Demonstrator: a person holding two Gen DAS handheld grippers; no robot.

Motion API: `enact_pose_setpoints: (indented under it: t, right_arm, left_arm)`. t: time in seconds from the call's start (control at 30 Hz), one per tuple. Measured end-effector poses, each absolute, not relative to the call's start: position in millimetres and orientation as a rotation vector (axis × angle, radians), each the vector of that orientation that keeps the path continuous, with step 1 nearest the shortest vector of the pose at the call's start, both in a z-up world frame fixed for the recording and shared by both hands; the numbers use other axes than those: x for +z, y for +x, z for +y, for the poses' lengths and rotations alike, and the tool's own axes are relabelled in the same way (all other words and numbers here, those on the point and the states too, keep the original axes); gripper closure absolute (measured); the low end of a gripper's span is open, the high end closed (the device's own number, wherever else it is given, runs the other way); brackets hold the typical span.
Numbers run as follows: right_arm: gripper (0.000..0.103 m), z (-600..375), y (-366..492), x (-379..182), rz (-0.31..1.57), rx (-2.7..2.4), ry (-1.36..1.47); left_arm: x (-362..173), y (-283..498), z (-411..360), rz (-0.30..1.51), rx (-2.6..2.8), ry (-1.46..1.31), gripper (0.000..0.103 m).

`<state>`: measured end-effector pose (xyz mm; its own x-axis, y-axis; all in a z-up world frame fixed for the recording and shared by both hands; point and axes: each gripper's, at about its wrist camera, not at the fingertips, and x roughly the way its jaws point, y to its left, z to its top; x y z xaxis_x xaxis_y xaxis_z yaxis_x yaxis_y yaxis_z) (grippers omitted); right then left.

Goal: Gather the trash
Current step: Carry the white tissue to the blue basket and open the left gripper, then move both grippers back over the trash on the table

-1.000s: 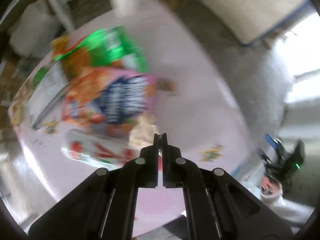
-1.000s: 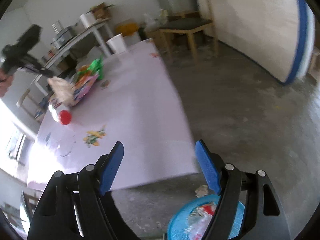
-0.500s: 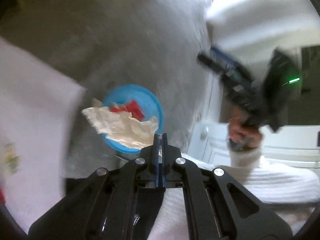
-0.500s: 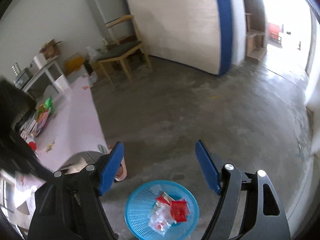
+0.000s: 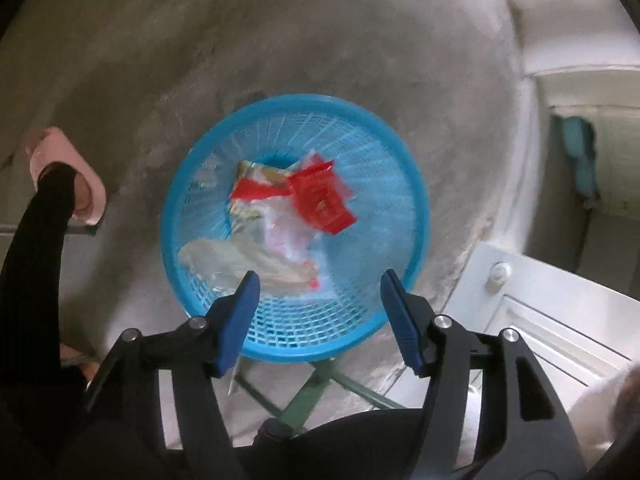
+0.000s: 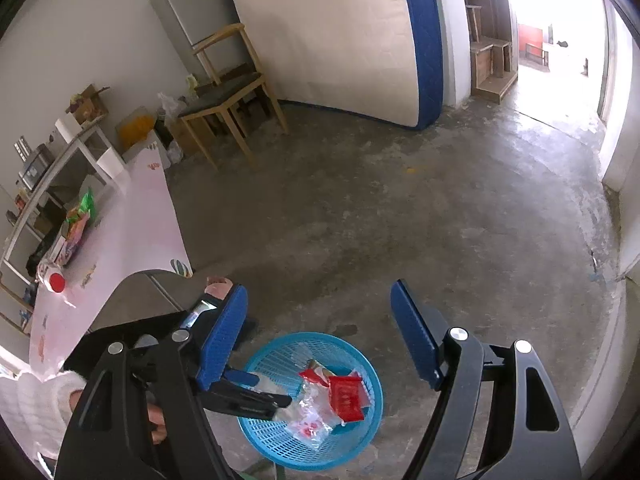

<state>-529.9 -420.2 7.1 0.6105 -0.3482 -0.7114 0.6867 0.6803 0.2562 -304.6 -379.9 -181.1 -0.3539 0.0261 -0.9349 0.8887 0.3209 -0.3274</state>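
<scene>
The step in hand is judged to be the drop into the bin; the left gripper (image 5: 318,312) is held above the blue basket (image 5: 404,176), its jaws opening with nothing pinched between them, and a pale crumpled wrapper (image 5: 240,260) is seen lying loose inside the basket just beyond the tips. From left to right in the left wrist view, one pink slipper (image 5: 86,184) is seen on the concrete floor beside a dark trouser leg (image 5: 36,248); then the one basket; then a white cabinet (image 5: 560,312) at the right edge. Within the basket, one red packet (image 5: 324,200) is counted beside the pale wrapper, with clear film under it whose pieces cannot be counted. In the right wrist view, the pink table (image 6: 132,232) is seen at the left, still bearing one red-capped bottle (image 6: 54,280) and a pile of bright snack bags (image 6: 78,220), their number not to be told; the right gripper (image 6: 318,334) is held spread and empty over the floor, above the basket. The next move is judged to call for a return to the table, where more trash remains to be taken up.
</scene>
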Motion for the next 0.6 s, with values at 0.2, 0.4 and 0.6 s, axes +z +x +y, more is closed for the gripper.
enact_pose_setpoints:
  t: [0.2, 0.4, 0.6]
  right_arm:
    - [0.031, -419.7, -521.7, 8.7, 0.669, -0.615, 0.566]
    - [0.031, -410.6, -483.5, 23.3, 0.662, -0.526, 0.512]
    - [0.029, -387.6, -414.0, 37.4, 0.673, -0.367, 0.451]
  left_arm:
    - [-63.0, -268.3, -363.3, 1.521, -1.293, 0.591, 0.037]
    - [89.6, -219.0, -264.6, 1.267, -1.329, 0.243, 0.018]
    - [121.9, -120.0, -109.4, 1.178, -0.927, -0.124, 0.014]
